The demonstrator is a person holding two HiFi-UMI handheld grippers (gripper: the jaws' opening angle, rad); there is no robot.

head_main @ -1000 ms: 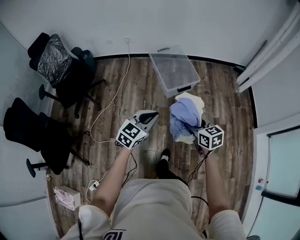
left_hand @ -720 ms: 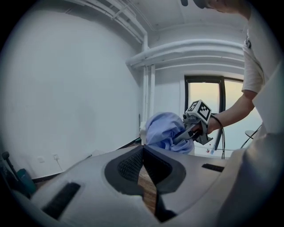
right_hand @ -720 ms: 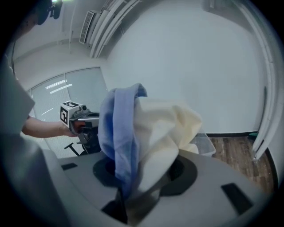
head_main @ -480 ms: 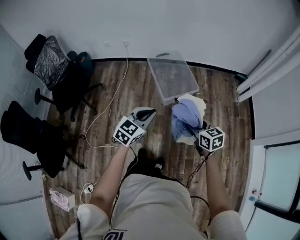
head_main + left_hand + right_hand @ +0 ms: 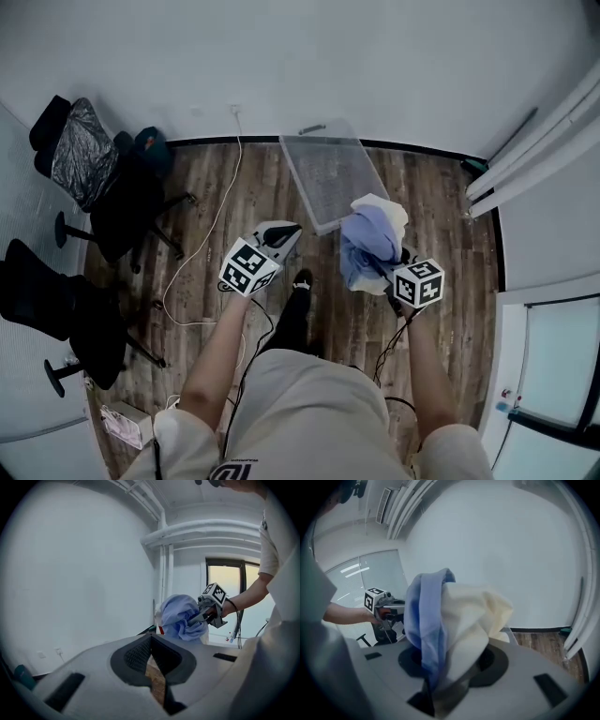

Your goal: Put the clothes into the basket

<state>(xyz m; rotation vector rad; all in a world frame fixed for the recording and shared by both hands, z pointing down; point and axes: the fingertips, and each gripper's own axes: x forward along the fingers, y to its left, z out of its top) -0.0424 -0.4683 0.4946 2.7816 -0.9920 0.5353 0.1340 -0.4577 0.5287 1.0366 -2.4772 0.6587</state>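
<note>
Observer: Floor (image 5: 450, 216) of wood planks, with a white wall behind. Two black office chairs (image 5: 112, 192) stand at the left, well apart from the work.

Recorder: Basket?

Observer: The basket (image 5: 328, 173) (clear plastic, rectangular) stands on the floor near the wall. In the head view it lies ahead of both arms, between their lines.

Recorder: Clothes?

Observer: The clothes (image 5: 370, 246) are one bundle, blue cloth with cream cloth behind. It hangs in the air just at the basket's near right corner, not inside it.

Recorder: Tongs?

Observer: The right gripper (image 5: 384, 267) pinches the bundle. In the right gripper view the cloth runs down between its jaws and billows over them. The left gripper (image 5: 151, 639) carries nothing. Its jaw tips are pressed together, and floor shows through the slit behind them. It sits left of the bundle, apart from it.

Recorder: Smaller items?

Observer: A white cable (image 5: 211, 225) trails from the wall across the floor, left of the basket.
</note>
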